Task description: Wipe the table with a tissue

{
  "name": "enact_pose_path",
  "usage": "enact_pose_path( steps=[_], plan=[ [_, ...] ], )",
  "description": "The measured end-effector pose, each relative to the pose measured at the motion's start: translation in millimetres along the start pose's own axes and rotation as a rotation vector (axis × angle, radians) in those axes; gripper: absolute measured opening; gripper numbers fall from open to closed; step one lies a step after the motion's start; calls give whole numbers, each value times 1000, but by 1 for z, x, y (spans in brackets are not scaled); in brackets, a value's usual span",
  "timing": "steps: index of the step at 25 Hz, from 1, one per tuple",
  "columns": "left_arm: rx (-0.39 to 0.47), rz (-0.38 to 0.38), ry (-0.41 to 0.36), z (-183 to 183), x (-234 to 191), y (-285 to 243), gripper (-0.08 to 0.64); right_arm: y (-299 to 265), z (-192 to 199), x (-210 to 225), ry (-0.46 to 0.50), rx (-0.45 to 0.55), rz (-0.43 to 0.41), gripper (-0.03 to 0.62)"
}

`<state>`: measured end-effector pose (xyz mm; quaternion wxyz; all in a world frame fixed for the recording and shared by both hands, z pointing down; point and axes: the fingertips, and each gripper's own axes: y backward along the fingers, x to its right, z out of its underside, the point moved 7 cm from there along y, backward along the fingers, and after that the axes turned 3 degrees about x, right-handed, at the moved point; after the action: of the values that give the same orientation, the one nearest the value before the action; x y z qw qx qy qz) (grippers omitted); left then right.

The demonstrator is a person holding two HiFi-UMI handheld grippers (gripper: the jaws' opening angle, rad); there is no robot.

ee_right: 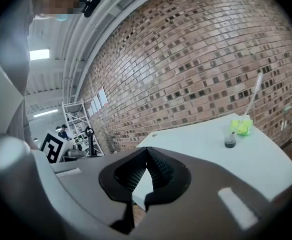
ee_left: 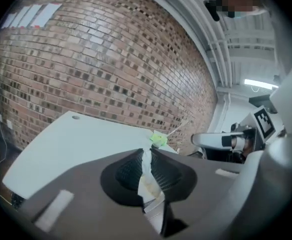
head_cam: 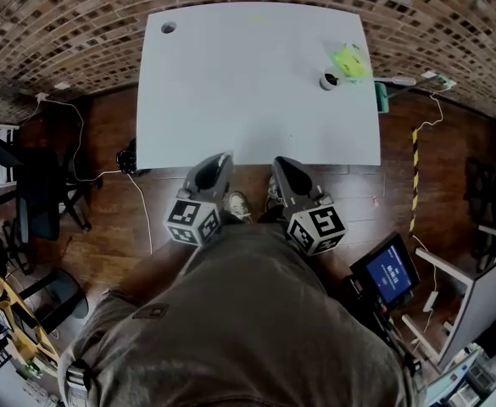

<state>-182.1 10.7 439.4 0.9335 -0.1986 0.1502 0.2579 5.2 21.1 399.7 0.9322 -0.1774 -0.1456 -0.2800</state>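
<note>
The white table lies ahead of me. A green tissue pack sits near its far right corner, beside a small dark cup. Both grippers hang just short of the table's near edge, above my lap. In the left gripper view, my left gripper is shut on a thin white tissue that pokes slightly past the tips. The right gripper is shut with nothing in it. In the head view the left gripper and right gripper sit side by side; the tissue does not show there.
A round cable hole marks the table's far left corner. Brick wall stands behind the table. Wooden floor with white cables, a chair on the left, and a lit screen on the right surround me.
</note>
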Motion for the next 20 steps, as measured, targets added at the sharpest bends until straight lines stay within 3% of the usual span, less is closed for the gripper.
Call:
enact_pose_path(
  steps=[7,14,20],
  plan=[
    [74,-10,-24,-11,3,27,38,18,9,-17,-5,28,9,12],
    [196,-42,-209,-23,35,28,38,39,-9,-13,40,68,-26,12],
    [214,-64,-233,-27,54,20,38,55,-19,3,37,83,-17,12]
  ],
)
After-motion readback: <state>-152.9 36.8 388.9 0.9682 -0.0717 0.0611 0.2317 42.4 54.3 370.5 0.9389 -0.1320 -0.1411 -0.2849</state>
